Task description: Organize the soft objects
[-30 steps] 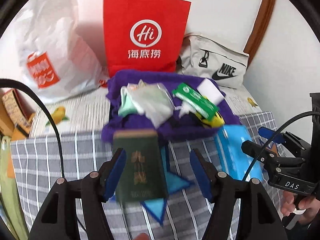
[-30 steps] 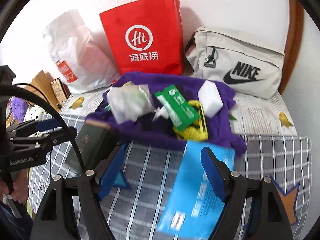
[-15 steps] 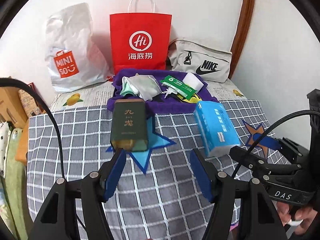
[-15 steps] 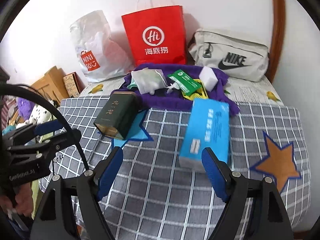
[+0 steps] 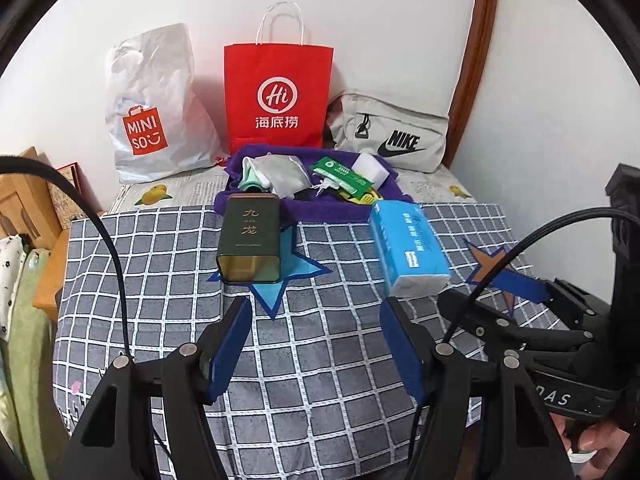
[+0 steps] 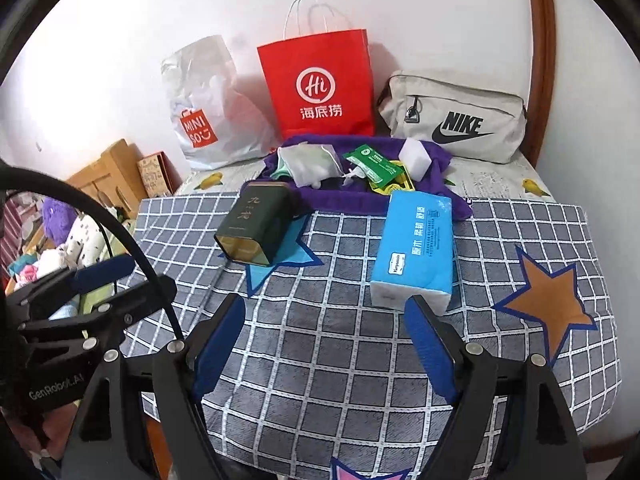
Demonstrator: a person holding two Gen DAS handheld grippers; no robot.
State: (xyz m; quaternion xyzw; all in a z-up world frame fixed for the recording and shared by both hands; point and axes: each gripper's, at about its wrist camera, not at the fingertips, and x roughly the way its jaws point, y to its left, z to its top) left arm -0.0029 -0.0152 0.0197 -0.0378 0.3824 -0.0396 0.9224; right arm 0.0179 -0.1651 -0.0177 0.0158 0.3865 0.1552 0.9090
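A purple towel (image 5: 320,208) (image 6: 360,200) lies at the back of the checked cloth, carrying a grey pouch (image 5: 280,174) (image 6: 308,164), a green packet (image 5: 342,174) (image 6: 374,162), a white sponge (image 5: 370,170) (image 6: 416,154) and a yellow item (image 6: 394,188). A blue tissue pack (image 5: 408,248) (image 6: 416,246) and a dark green tin (image 5: 250,236) (image 6: 256,226) lie in front of it. My left gripper (image 5: 316,316) is open and empty, short of the tin. My right gripper (image 6: 324,312) is open and empty, short of the tissue pack.
A red paper bag (image 5: 278,96) (image 6: 320,84), a white Miniso bag (image 5: 152,108) (image 6: 208,108) and a grey Nike pouch (image 5: 392,136) (image 6: 456,120) stand against the wall. Wooden boxes (image 6: 116,172) and plush toys (image 6: 60,232) lie left of the table. The table edge (image 6: 600,392) drops off at right.
Both grippers have pulled back and up from the tin and tissue pack. The objects now look farther away and the whole table shows.
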